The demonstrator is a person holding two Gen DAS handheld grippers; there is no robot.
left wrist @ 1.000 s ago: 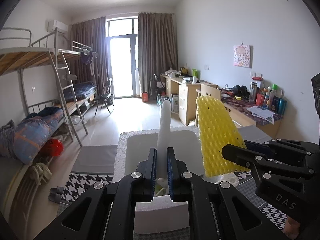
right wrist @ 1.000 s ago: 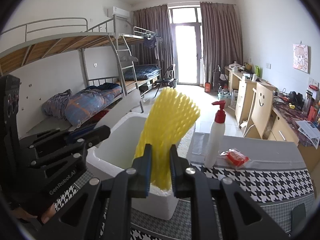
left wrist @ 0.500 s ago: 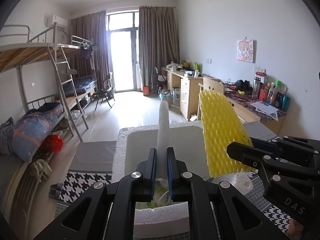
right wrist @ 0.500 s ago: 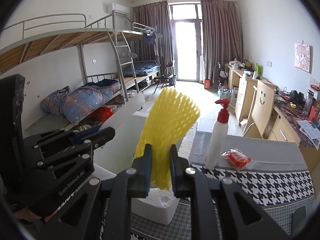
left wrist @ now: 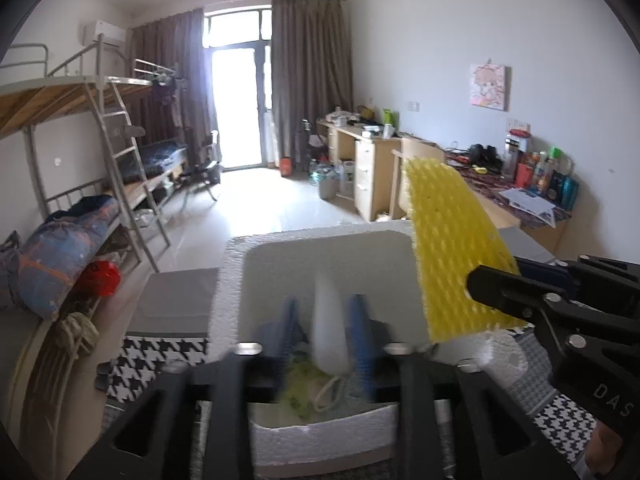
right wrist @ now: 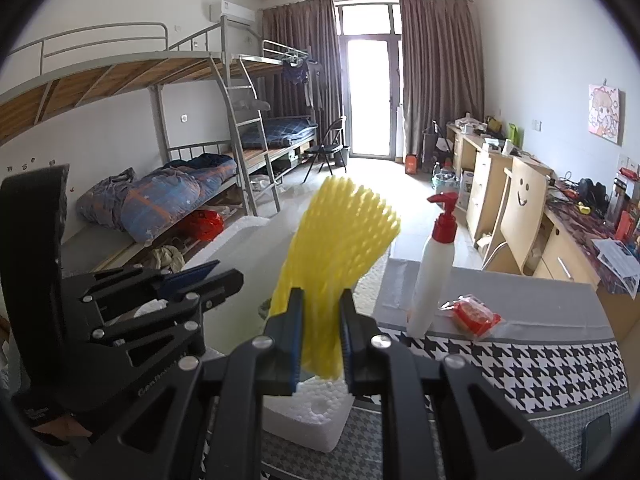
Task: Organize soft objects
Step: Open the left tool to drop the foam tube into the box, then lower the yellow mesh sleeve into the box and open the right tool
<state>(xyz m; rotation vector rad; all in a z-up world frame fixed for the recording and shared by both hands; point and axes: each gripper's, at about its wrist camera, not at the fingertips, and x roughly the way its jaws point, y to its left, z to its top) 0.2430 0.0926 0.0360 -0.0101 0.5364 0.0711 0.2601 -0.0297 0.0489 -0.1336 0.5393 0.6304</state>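
A white foam box (left wrist: 232,280) stands on the houndstooth table. Over it, my left gripper (left wrist: 326,320) is blurred and its jaws are opening. A white foam sleeve (left wrist: 329,332) stands loose between them, its lower end down in the box, and the blue pads (left wrist: 360,332) no longer press it. Greenish soft pieces (left wrist: 298,394) lie on the box floor. My right gripper (right wrist: 320,320) is shut on a yellow foam net (right wrist: 340,248), held upright at the box's right edge. That net (left wrist: 452,240) also shows in the left wrist view.
On the table to the right stand a white pump bottle with a red top (right wrist: 434,272) and a red packet (right wrist: 474,314). The houndstooth cloth (right wrist: 520,368) runs to the right. Bunk beds line the left wall and desks the right.
The left jaws have spread apart from the white foam sleeve, which has dropped lower into the box. The right gripper still holds the yellow net in the same place.
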